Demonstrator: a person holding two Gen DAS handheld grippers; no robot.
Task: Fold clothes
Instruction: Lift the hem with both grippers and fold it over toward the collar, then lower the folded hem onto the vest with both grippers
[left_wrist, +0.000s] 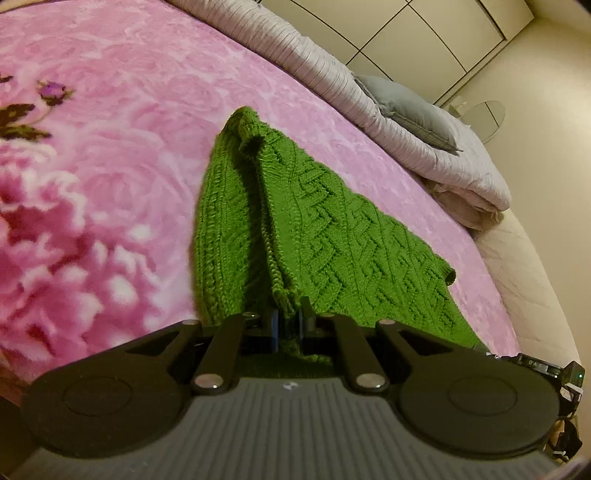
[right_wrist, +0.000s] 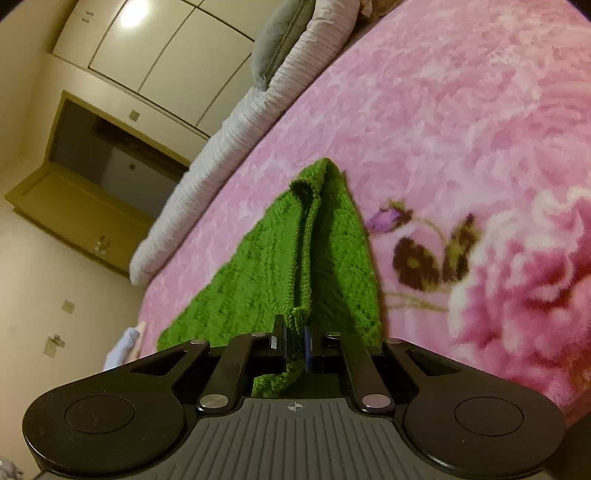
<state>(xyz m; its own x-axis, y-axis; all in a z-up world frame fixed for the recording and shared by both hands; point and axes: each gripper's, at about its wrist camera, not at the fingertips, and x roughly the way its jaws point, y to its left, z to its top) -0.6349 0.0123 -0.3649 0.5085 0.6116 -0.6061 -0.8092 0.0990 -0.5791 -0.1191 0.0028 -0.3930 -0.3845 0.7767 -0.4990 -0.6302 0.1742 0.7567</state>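
Observation:
A green cable-knit sweater (left_wrist: 332, 229) lies stretched over a pink flowered blanket (left_wrist: 110, 166) on a bed. My left gripper (left_wrist: 289, 321) is shut on the sweater's near edge, and a strip of knit hangs down between its pads. In the right wrist view the same green sweater (right_wrist: 258, 273) runs away from me to a point. My right gripper (right_wrist: 294, 343) is shut on another part of its near edge, with cloth bunched between the pads. From both grips the knit rises in a ridge, lifted off the blanket near the fingers.
A rolled pale quilt (left_wrist: 332, 85) and a grey pillow (left_wrist: 410, 107) lie along the bed's far side. White wardrobe doors (left_wrist: 424, 33) stand behind. The bare mattress edge (left_wrist: 517, 266) shows at the right. A wooden door frame (right_wrist: 96, 177) and cream wall are at the left in the right wrist view.

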